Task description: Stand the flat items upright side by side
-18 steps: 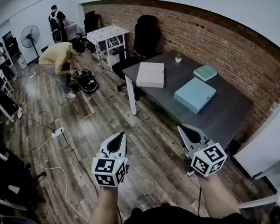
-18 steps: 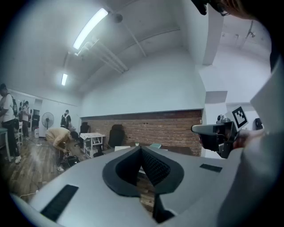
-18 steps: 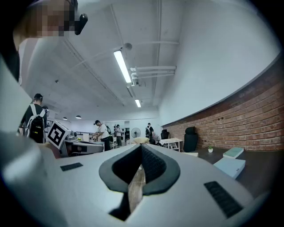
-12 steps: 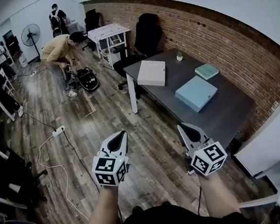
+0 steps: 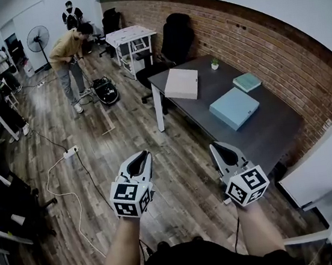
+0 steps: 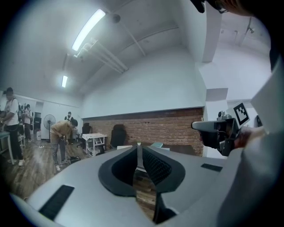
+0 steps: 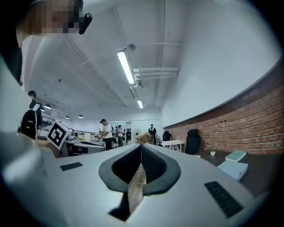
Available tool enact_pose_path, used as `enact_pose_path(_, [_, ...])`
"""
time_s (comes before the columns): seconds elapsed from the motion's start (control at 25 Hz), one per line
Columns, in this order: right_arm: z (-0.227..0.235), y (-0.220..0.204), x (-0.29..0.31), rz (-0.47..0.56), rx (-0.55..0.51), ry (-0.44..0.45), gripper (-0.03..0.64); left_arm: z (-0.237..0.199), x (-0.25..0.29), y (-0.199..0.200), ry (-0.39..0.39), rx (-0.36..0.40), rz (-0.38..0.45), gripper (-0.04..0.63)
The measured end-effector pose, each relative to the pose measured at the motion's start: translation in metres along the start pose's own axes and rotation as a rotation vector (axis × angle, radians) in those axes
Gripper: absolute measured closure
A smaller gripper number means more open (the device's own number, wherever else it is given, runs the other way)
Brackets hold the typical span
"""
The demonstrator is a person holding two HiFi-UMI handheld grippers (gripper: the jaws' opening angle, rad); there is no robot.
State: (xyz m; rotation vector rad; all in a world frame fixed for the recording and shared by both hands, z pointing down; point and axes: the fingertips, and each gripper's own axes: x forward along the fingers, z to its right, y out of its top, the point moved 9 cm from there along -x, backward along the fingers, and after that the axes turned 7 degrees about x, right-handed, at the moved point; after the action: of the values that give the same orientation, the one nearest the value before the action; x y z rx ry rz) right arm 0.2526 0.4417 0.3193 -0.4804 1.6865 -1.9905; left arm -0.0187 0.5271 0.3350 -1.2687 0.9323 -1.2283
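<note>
Boxes and a book lie flat and apart on the dark grey table (image 5: pixel 273 131) by the brick wall (image 5: pixel 257 41): a beige flat box (image 5: pixel 181 84) near the far end, a pale blue flat box (image 5: pixel 234 108) in the middle, and a small teal book (image 5: pixel 247 82) nearer the wall, with a tiny potted plant (image 5: pixel 214 63) beyond. A black office chair (image 5: pixel 174 37) stands at the table's far end. Well short of the table, over the wood floor (image 5: pixel 179 184), the left gripper (image 5: pixel 142 156) and right gripper (image 5: pixel 214 146) hover side by side, each with its fingers pressed together on nothing.
</note>
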Motion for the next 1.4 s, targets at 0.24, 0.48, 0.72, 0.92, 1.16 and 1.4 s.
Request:
enact_pose_path(0.24, [0.005,-0.003,-0.003,-0.025,0.031,-0.016,0.526,0.004,0.001,-0.004,-0.032,-0.006,-0.026,0.407])
enact_pose_path(0.48, [0.011,-0.011,-0.002,-0.055,0.056,-0.027,0.384,0.004,0.004,-0.01,-0.056,-0.009,-0.052,0.277])
enact_pose_path(0.72, [0.017,-0.019,-0.002,-0.097,0.107,-0.028,0.129,0.009,0.004,-0.014,-0.089,-0.011,-0.063,0.162])
enact_pose_path(0.92, [0.027,-0.023,-0.008,-0.135,0.123,0.004,0.054,0.019,0.009,-0.018,-0.074,-0.011,-0.08,0.113])
enact_pose_path(1.16, [0.048,-0.027,-0.028,-0.157,0.151,0.044,0.037,0.043,0.015,-0.016,-0.045,-0.008,-0.079,0.109])
enact_pose_path(1.4, [0.074,-0.032,-0.044,-0.155,0.185,0.046,0.038,0.071,0.028,-0.018,-0.041,-0.018,-0.088,0.11])
